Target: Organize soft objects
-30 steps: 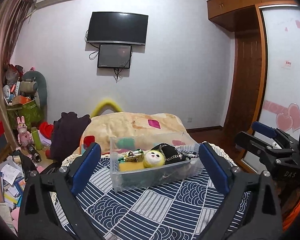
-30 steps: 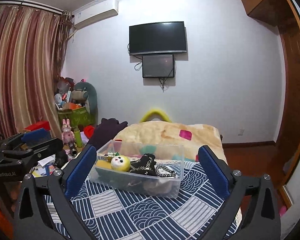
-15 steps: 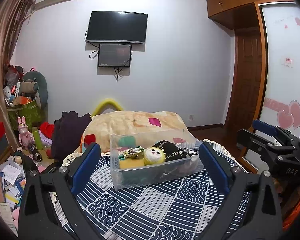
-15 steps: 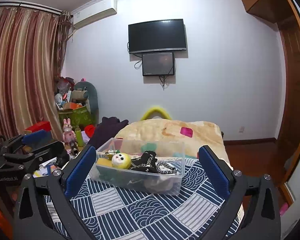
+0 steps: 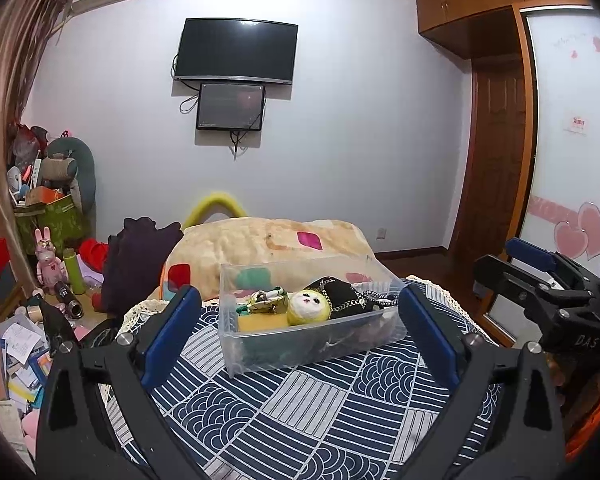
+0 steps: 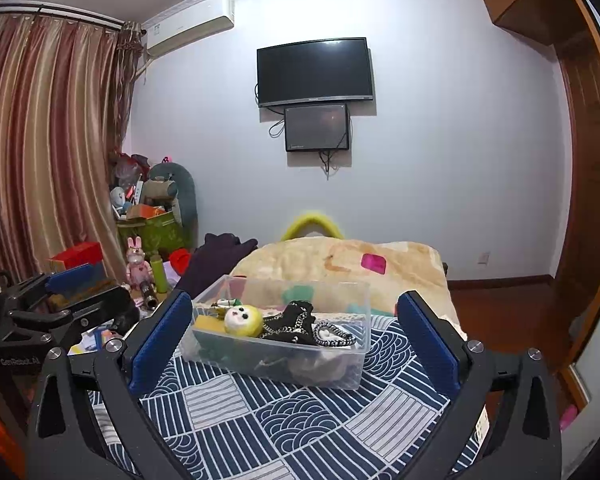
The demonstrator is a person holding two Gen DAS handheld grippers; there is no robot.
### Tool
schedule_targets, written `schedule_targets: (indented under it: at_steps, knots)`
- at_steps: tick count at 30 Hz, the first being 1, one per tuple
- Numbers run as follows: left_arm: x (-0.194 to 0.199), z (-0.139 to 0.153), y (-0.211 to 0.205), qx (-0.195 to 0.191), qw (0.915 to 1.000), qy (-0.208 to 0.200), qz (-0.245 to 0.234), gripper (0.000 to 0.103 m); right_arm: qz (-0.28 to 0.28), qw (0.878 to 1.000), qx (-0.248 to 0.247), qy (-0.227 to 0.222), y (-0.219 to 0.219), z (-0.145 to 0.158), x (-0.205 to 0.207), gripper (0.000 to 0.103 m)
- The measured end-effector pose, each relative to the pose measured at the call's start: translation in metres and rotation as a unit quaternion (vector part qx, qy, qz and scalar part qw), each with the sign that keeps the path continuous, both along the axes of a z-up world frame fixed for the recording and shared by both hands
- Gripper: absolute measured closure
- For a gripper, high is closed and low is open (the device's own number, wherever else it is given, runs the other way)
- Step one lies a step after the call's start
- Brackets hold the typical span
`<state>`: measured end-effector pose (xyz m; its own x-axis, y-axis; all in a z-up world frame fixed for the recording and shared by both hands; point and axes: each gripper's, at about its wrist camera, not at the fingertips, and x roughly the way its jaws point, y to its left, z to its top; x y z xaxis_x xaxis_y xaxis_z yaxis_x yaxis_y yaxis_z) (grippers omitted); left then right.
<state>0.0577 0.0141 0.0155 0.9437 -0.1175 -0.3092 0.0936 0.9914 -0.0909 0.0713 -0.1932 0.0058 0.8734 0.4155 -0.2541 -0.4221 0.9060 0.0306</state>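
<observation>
Left wrist view first, since it's the one that shows the change best: over the last second the whole picture has slid a touch — the clear bin (image 5: pixel 308 320) sits a little lower and more centred between the blue pads than it did, and the wall screens drifted with it. So both rigs seem to be just settling or tilting slightly, nothing in the bin has shifted. For the task that means no real change: the soft stuff is lying in the bin, which stands on the patterned tabletop (image 5: pixel 300 420). That fits either a sorted bin at the end or a full bin about to be emptied — can't tell which from this.

Left gripper (image 5: pixel 300 336) has its jaws spread wide with nothing between them, and the right gripper (image 6: pixel 296 340) is the same, released and carrying nothing, both hanging back from the bin.

Inside, going big to small: the black chain-trimmed plush (image 5: pixel 340 298), the round yellow doll head (image 5: pixel 309 307), a yellow sponge-like block (image 5: pixel 260 322), and a small green-and-white bundle (image 5: pixel 266 300).

What one view gives that the other doesn't — the right wrist view shows a chain loop (image 6: pixel 334 335) draped at the near right corner and pale fabric low in the bin; the left wrist view shows the wardrobe door (image 5: pixel 568 140) with pink hearts.
</observation>
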Motion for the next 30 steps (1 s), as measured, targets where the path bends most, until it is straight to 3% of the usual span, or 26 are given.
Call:
schedule_targets:
  at_steps: [30]
  knots:
    - [-0.0004, -0.0003, 0.0029, -0.007, 1.0000, 0.003, 0.004, 0.000, 0.004, 1.000, 0.000, 0.004, 0.0029, 0.0009, -0.0021, 0.000]
